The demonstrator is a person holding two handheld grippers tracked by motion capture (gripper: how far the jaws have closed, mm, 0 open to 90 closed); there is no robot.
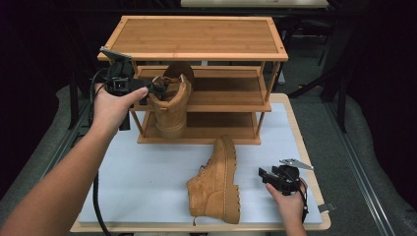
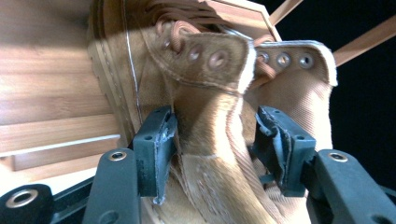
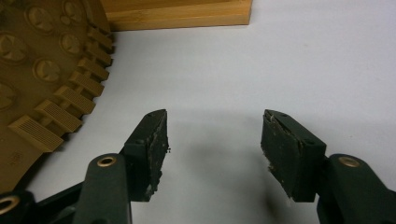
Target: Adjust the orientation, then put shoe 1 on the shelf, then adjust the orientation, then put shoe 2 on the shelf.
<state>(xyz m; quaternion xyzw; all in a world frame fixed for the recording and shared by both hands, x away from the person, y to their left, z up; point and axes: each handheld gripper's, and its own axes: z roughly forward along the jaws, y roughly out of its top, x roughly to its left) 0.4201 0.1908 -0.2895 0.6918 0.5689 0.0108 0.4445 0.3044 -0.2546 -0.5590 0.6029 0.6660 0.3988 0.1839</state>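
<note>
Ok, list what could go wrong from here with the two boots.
1. The boot on the rack stands at the left end of the middle shelf; the left tongs straddle its collar, so pulling back carelessly might snag and topple it.
2. The boot on its side shows its sole to the open right tongs; a sole grip may slip.

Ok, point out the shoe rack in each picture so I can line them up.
High view: the shoe rack stands top centre.
Left gripper view: its boards lie at left, behind the upright boot.
Right gripper view: its bottom edge runs along the top.
Shared landmarks: the upright boot links high and left gripper views; the tipped boot, its sole at left, links high and right.
</note>
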